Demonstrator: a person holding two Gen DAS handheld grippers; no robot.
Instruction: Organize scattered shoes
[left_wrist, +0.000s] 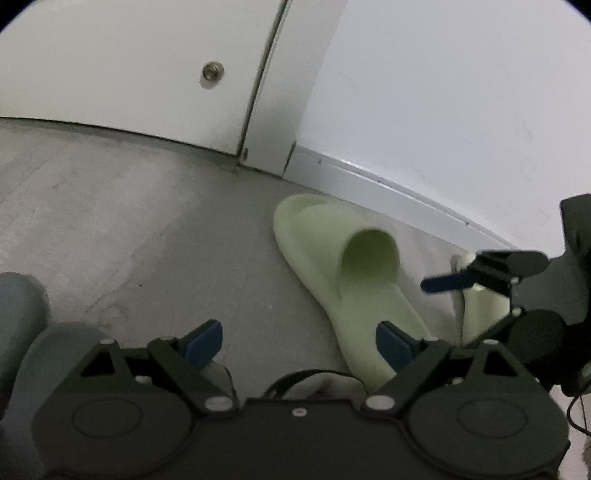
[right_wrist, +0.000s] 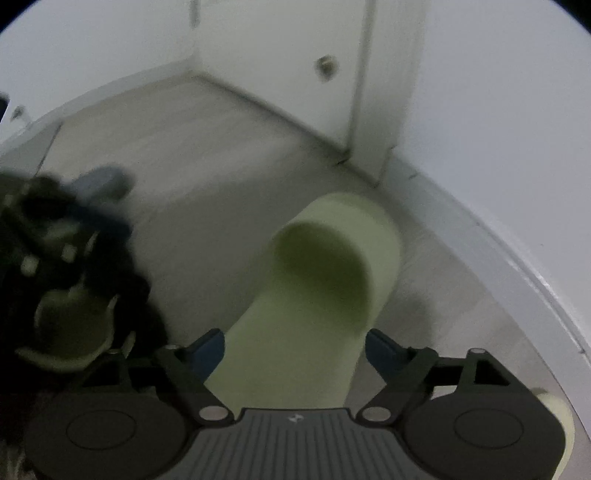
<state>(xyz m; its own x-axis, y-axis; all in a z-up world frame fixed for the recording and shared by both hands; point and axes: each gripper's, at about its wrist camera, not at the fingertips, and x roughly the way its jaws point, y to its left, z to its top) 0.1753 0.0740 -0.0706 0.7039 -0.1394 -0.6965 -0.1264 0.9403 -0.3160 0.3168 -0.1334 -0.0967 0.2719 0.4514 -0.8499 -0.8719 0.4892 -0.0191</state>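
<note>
A pale green slipper (left_wrist: 343, 273) lies on the grey floor by the white wall, toe toward the corner; it also shows in the right wrist view (right_wrist: 314, 295). My right gripper (right_wrist: 295, 350) is open, its fingers on either side of the slipper's heel without gripping it. In the left wrist view the right gripper (left_wrist: 480, 273) sits at the right, over a second green slipper (left_wrist: 480, 310) that is mostly hidden. My left gripper (left_wrist: 295, 343) is open and empty, just left of the first slipper's heel.
A white door (left_wrist: 129, 74) with a small metal fitting and its frame meet the floor at the back. A grey baseboard (left_wrist: 388, 181) runs along the wall. A blue-grey shoe (right_wrist: 103, 184) lies at the left. The left gripper (right_wrist: 55, 277) shows blurred at the left.
</note>
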